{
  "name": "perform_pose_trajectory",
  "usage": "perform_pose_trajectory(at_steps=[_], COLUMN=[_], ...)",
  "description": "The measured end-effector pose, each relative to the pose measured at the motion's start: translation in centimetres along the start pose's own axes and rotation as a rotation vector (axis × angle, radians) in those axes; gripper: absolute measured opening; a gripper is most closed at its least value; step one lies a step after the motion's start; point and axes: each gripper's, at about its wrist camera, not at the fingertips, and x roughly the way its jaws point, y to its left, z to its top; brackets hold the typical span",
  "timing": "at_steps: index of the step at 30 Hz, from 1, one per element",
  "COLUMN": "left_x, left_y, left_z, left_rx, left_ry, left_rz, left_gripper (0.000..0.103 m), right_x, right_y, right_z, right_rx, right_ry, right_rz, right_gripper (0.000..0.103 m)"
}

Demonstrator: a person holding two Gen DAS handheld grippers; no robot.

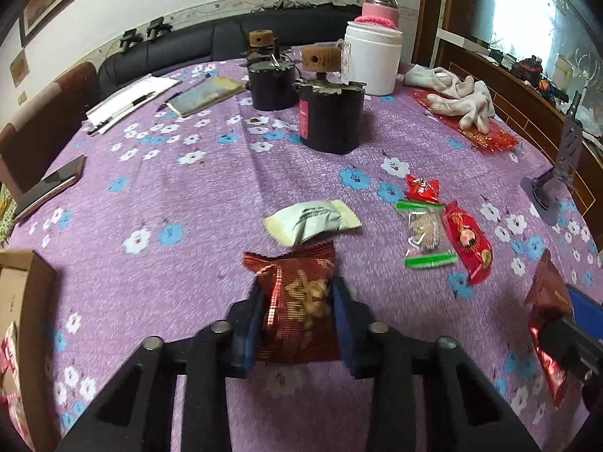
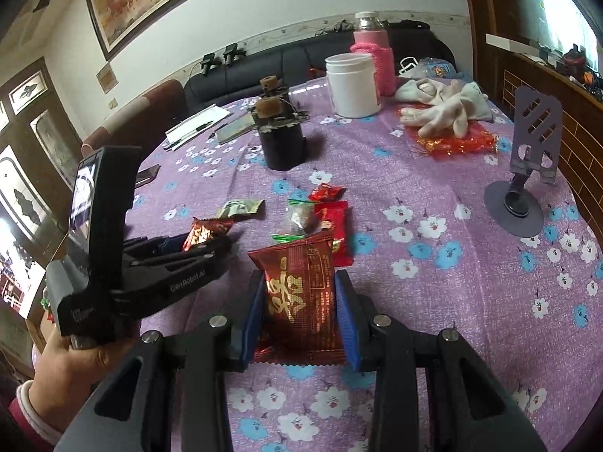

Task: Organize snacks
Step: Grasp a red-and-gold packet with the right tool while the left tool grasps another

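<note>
Two red packets held, box low at the left

A cardboard box [image 1: 22,301] is seen at the left edge of the desk [image 1: 169,196], nearest the left tongs [image 1: 297,297], which are clamped on a red packet [image 1: 297,301] lying lengthwise along the fingers. The right tongs [image 2: 297,301] are pressed on a second packet [image 2: 301,293], likewise lengthwise. The box is cut off; its contents cannot be made out. Four loose snacks [image 1: 426,233] lie ahead.

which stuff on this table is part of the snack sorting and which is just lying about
Job: dark red packet in left gripper; dark red packet in right gripper; white packet; clear packet; red packets; cardboard box.

Lying about: gloves, white jar, phone, black tins.
</note>
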Motion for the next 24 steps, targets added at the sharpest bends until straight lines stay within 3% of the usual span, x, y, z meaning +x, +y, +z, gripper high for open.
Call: perform_pose_trajectory(at_steps=[24], left_x=[-14.3], left_y=[8.1], left_z=[-5.5], left_rx=[-0.136], left_ry=[-0.235], left_rz=[0.194], left_gripper=[0.034], right_x=[-4.3], right_y=[9.4], right_z=[-0.5], right_rx=[-0.137], right_ry=[-0.093], right_rz=[0.108], right_gripper=[0.035])
